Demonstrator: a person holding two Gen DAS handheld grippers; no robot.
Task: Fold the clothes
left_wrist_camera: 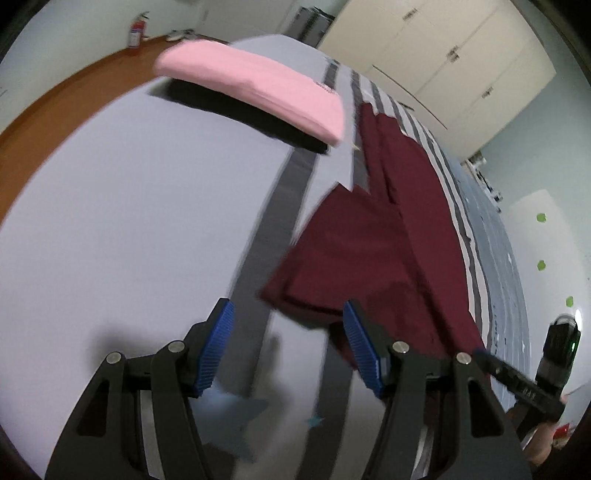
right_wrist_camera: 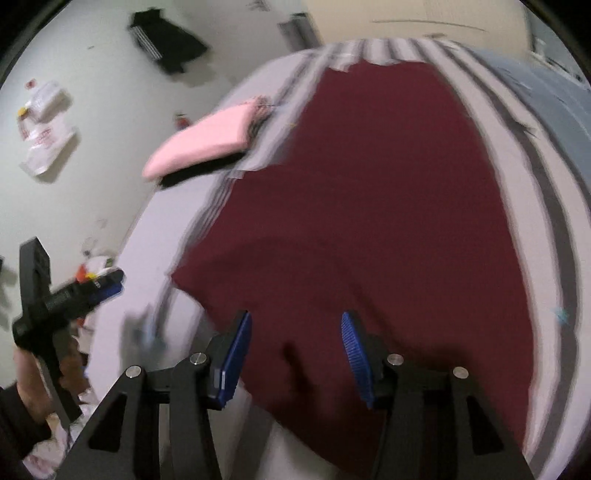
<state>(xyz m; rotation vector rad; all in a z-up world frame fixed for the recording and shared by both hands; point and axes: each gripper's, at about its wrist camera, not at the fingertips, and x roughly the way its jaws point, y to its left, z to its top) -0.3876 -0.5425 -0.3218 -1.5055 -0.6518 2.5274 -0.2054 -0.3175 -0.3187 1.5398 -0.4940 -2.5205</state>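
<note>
Bed [left_wrist_camera: 110, 221] carries maroon garment [right_wrist_camera: 369, 206], pink folded stack [left_wrist_camera: 255, 88] beyond. Left gripper [left_wrist_camera: 288, 347], right gripper [right_wrist_camera: 295, 354]: fingers wide, empty. Pinch near corners together, lift evenly, fold flat.

Bedroom in a home: bed w/ grey-striped white sheet [left_wrist_camera: 110, 206], cream built-in wardrobe doors [left_wrist_camera: 443, 55], wooden floor [left_wrist_camera: 55, 107], red fire extinguisher [left_wrist_camera: 136, 31].

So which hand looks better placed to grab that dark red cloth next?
Probably the right gripper: its open jaws sit directly over the dark red cloth. The left gripper, also open, hangs over bare bedsheet beside the cloth's edge.
</note>
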